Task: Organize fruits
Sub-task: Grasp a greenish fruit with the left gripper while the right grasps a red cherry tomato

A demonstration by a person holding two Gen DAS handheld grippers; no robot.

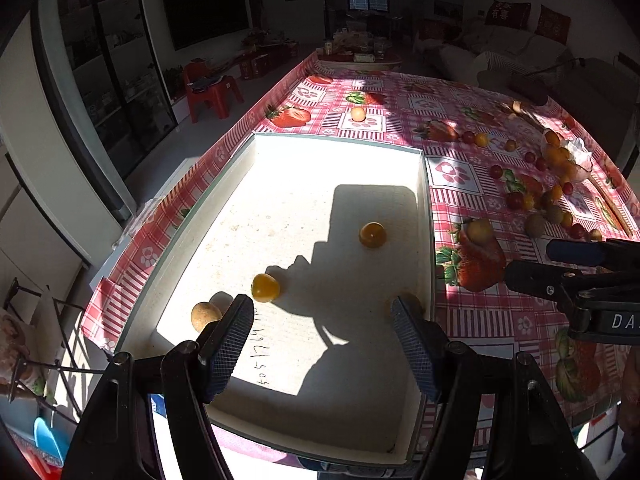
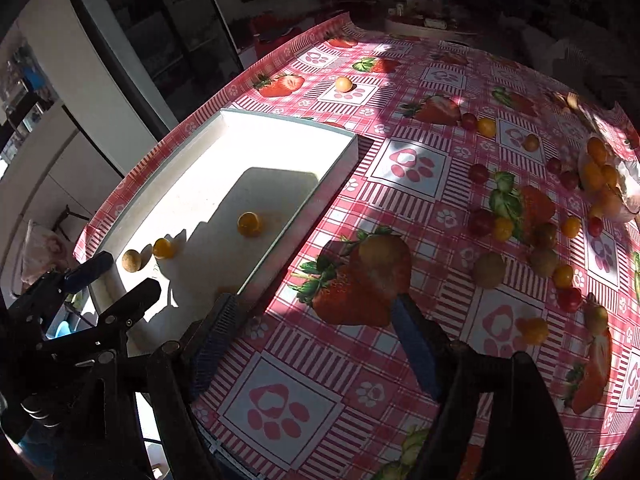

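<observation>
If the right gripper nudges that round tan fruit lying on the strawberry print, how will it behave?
The round tan fruit looks nearly spherical and lies loose on the smooth pink checked tablecloth, so it will probably roll away. It looks small against the open right gripper, so likely light. Its skin looks matte, so the ribbed pads should probably hold it.

Glossy plastic tablecloth (image 2: 404, 208), matt rough white tray (image 1: 304, 220), smooth-skinned fruits (image 1: 372, 235)

1. Tablecloth (image 2: 416, 168): pink-and-white check, red strawberry and pink paw prints.
2. Tray (image 1: 426, 216): white, grey-green rim.
3. Tray fruits (image 1: 373, 235): orange-yellow, one tan.
4. Scattered fruits (image 2: 480, 222): dark red, orange, olive-brown.
5. Stool (image 1: 212, 92): red.
</observation>
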